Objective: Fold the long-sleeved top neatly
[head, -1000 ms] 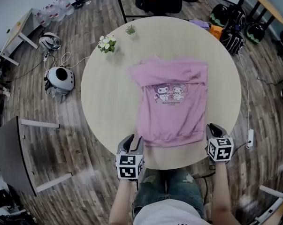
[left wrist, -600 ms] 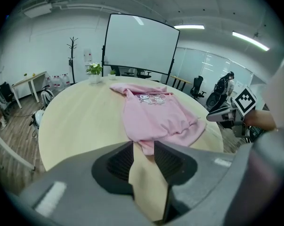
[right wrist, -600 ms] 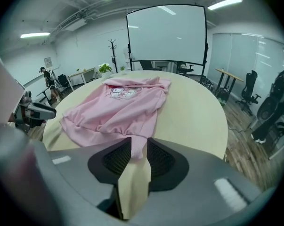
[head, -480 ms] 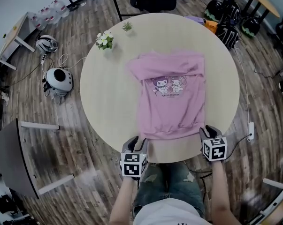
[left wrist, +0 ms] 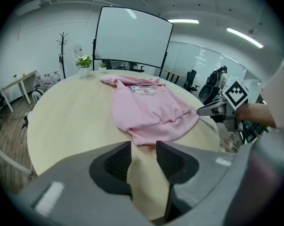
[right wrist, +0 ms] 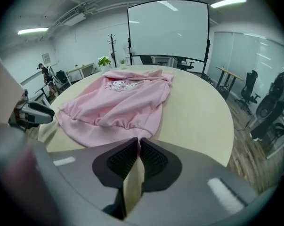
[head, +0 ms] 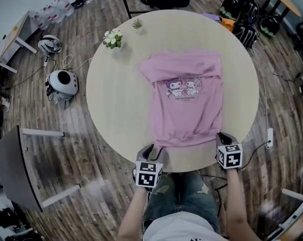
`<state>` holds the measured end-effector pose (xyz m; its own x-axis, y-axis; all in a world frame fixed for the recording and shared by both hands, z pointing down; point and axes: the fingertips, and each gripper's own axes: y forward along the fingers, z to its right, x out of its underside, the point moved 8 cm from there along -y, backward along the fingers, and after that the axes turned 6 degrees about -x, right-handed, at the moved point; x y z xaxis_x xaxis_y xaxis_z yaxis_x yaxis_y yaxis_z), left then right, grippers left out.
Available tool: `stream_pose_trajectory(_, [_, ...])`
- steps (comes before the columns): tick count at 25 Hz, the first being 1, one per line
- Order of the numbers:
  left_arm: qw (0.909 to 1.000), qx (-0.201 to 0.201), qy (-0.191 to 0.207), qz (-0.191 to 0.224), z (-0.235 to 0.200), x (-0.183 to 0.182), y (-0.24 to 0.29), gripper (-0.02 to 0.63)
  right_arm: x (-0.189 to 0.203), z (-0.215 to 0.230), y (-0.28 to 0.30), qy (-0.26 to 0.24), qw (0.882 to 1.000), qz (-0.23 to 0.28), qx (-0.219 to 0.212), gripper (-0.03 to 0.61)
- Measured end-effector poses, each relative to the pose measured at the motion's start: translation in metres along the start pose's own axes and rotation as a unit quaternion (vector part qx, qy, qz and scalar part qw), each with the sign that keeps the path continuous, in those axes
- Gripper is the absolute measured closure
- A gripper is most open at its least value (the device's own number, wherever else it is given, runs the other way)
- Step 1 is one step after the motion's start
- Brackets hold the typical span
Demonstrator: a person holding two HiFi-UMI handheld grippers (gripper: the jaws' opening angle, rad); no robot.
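Note:
A pink long-sleeved top [head: 186, 102] with a cartoon print lies flat on the round beige table [head: 116, 104], sleeves folded in and hem toward me. My left gripper [head: 155, 148] is at the hem's left corner. In the left gripper view it [left wrist: 143, 145] stands open, with the corner of the top [left wrist: 142, 107] just at its tips and not pinched. My right gripper [head: 221, 136] is at the hem's right corner. Its jaws [right wrist: 138, 140] have just been closing and are nearly together on the edge of the top's [right wrist: 118, 102] ribbed hem.
A pot of white flowers [head: 113, 39] and a small green plant [head: 136, 24] stand at the table's far left edge. Wood floor surrounds the table, with a round white device [head: 63, 83] at left, and a chair and bags [head: 246, 26] beyond the far edge.
Both grippers have moved forward from the table's near edge to the hem's two corners and come down onto them. The top lies as before.

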<state>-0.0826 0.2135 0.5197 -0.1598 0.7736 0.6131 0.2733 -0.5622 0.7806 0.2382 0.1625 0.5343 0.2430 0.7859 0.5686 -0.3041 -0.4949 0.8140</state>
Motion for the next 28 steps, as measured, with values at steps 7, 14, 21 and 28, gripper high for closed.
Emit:
stream_pose_trajectory(7, [0.9999, -0.001, 0.011, -0.007, 0.002, 0.001, 0.008, 0.442, -0.002, -0.006, -0.022, 0.037, 0.999, 0.03, -0.003, 0.531])
stream_pose_trajectory(14, [0.9977, -0.016, 0.06, -0.025, 0.001, 0.001, 0.021, 0.446, -0.002, -0.007, -0.024, 0.036, 0.999, 0.031, -0.001, 0.531])
stream_pose_trajectory(21, [0.9955, -0.029, 0.089, -0.014, 0.0, -0.001, 0.024, 0.585, 0.002, -0.008, -0.024, 0.039, 0.999, 0.029, -0.002, 0.531])
stream_pose_trajectory(28, [0.9865, -0.049, 0.156, -0.006, -0.006, -0.029, -0.025, 0.591, -0.004, -0.017, -0.042, 0.034, 0.999, 0.035, -0.022, 0.531])
